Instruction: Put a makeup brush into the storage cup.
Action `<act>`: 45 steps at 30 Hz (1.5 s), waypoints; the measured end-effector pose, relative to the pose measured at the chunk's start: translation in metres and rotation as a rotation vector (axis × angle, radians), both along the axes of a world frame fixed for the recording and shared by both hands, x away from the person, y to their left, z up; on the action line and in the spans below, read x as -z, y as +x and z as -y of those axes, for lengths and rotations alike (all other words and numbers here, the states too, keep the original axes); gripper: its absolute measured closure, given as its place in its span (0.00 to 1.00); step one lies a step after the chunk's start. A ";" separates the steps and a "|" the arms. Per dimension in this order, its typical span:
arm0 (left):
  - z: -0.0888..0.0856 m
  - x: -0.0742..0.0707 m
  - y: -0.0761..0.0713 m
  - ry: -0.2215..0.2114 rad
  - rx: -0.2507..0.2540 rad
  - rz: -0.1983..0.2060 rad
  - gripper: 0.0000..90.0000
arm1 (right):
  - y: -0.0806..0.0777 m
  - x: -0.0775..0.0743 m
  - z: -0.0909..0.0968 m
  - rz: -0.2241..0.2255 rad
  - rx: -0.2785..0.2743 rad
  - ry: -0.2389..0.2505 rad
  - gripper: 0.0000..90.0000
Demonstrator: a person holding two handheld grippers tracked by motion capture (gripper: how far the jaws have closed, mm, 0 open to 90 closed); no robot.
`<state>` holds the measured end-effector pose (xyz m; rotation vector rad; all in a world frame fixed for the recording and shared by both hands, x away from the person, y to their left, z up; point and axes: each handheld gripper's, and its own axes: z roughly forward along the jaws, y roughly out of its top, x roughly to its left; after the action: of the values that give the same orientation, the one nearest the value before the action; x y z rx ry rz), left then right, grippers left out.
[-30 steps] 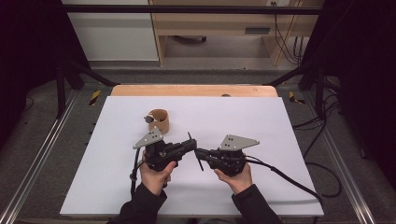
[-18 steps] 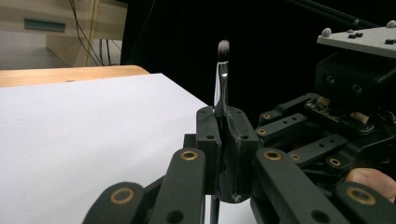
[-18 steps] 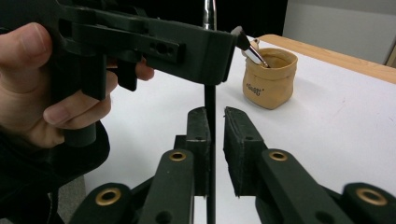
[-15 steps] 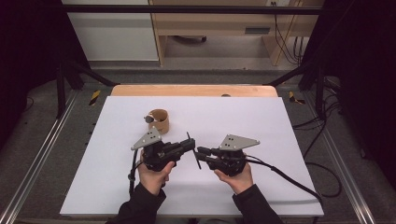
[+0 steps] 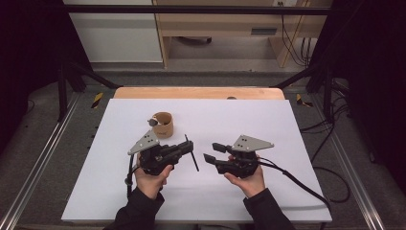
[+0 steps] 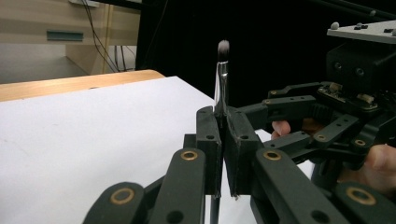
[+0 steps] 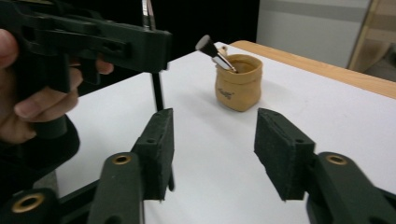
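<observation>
R hand-held gripper [image 5: 210, 152] drew back, jaws just spread, empty | L hand-held gripper [image 6: 223, 135] pinching brush [image 6: 221, 79], upright, bristles up

A: So where's everything sitting?

B: Pouch [image 5: 163, 124] is on the sheet [image 5: 268, 115], back left, with one brush [image 7: 214, 50] poking out of it. Left gripper [image 5: 187, 148] is just in front of the pouch, a second brush [image 5: 191, 154] standing between its jaws.

A: And the other one?

B: Right gripper [image 5: 212, 152] is to the right of that, close by, facing it. Sheet lies on the table [image 5: 198, 92].
</observation>
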<state>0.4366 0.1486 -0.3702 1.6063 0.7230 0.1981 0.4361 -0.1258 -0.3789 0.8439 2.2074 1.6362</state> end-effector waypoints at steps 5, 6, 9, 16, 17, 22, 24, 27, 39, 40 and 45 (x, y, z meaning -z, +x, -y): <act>-0.007 -0.002 0.000 0.010 -0.012 0.008 0.95 | 0.002 0.002 0.010 -0.001 0.048 -0.009 0.41; -0.007 -0.002 0.000 0.010 -0.012 0.008 0.95 | 0.002 0.002 0.010 -0.001 0.048 -0.009 0.41; -0.011 -0.004 0.001 0.021 -0.015 0.013 0.95 | 0.003 0.004 0.016 -0.007 0.072 -0.021 0.33; -0.018 -0.007 0.002 0.037 -0.026 0.018 0.95 | 0.003 0.008 0.023 -0.007 0.108 -0.060 0.22; -0.019 -0.007 0.002 0.042 -0.028 0.019 0.95 | 0.004 0.008 0.025 -0.006 0.112 -0.070 0.22; -0.025 -0.009 0.002 0.050 -0.036 0.024 0.95 | 0.004 0.011 0.033 -0.019 0.144 -0.079 0.17; -0.026 -0.011 0.002 0.052 -0.039 0.028 0.95 | 0.004 0.012 0.036 -0.023 0.151 -0.089 0.16; -0.029 -0.014 0.002 0.060 -0.043 0.035 0.95 | 0.003 0.014 0.039 -0.020 0.163 -0.103 0.14; -0.039 -0.020 0.004 0.097 -0.068 0.054 0.95 | 0.001 0.019 0.057 -0.023 0.208 -0.107 0.12; -0.039 -0.020 0.005 0.096 -0.073 0.053 0.95 | 0.001 0.019 0.057 -0.023 0.208 -0.107 0.12; -0.045 -0.023 0.010 0.115 -0.094 0.056 0.95 | 0.001 0.023 0.064 -0.030 0.231 -0.126 0.10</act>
<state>0.4470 0.1935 -0.3468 1.6701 0.7560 0.3570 0.4367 -0.1899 -0.4023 1.0491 2.1149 1.3722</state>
